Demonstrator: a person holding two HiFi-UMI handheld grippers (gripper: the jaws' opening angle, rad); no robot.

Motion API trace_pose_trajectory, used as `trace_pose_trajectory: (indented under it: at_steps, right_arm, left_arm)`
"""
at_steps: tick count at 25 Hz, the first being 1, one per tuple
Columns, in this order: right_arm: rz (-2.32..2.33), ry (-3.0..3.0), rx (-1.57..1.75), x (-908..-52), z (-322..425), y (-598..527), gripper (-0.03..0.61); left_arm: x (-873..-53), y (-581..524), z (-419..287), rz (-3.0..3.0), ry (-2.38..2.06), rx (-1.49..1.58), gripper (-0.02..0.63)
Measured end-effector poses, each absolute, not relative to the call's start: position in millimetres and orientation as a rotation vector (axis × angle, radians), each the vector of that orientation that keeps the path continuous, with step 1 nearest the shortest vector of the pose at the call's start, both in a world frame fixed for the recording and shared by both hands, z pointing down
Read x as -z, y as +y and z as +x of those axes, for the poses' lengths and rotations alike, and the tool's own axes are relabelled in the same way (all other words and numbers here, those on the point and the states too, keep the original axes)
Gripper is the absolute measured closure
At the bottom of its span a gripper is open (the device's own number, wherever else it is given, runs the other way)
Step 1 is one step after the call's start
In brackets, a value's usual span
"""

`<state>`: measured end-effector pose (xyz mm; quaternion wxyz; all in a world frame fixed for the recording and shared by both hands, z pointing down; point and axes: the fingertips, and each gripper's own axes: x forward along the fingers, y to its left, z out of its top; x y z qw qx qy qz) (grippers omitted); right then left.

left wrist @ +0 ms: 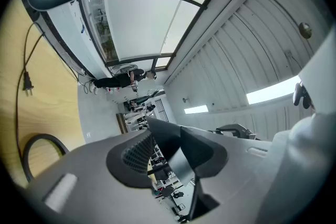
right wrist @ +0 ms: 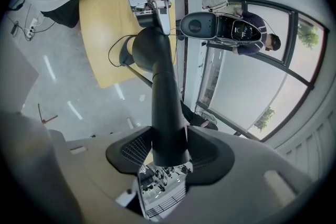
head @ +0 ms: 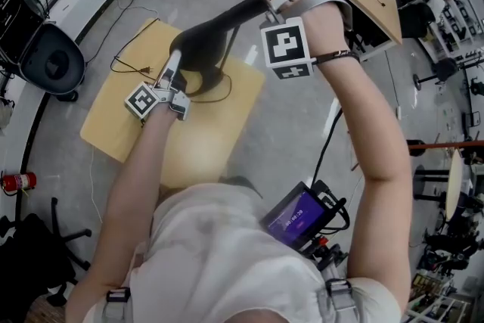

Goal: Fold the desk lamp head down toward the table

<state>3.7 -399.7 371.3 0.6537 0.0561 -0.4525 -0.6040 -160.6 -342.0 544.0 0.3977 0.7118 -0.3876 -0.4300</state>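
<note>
You are clamping the left tongs (head: 173,61) on the lamp stem (head: 198,48) low over the counter (head: 113,125), probably bracing it, while the right tongs (right wrist: 170,153) are gripping the raised lamp head (right wrist: 165,113) for leverage in folding it down.

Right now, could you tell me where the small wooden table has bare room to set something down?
Bare wood shows at the table's left corner, between the plug and the near-left edge, and on the near strip between the left gripper and the person's torso. The far middle is crowded by the desk lamp, its plug and that gripper.
</note>
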Motion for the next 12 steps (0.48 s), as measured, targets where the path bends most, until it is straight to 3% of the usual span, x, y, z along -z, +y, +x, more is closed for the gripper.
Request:
trace_pose_trajectory:
  at_steps: [12]
  right_arm:
    - [0.317, -1.249, 1.358, -356.3, 4.6, -399.4, 0.298]
  left_arm:
    - [-561.2, -319.9, -210.1, 1.835, -1.221, 0.866, 0.448]
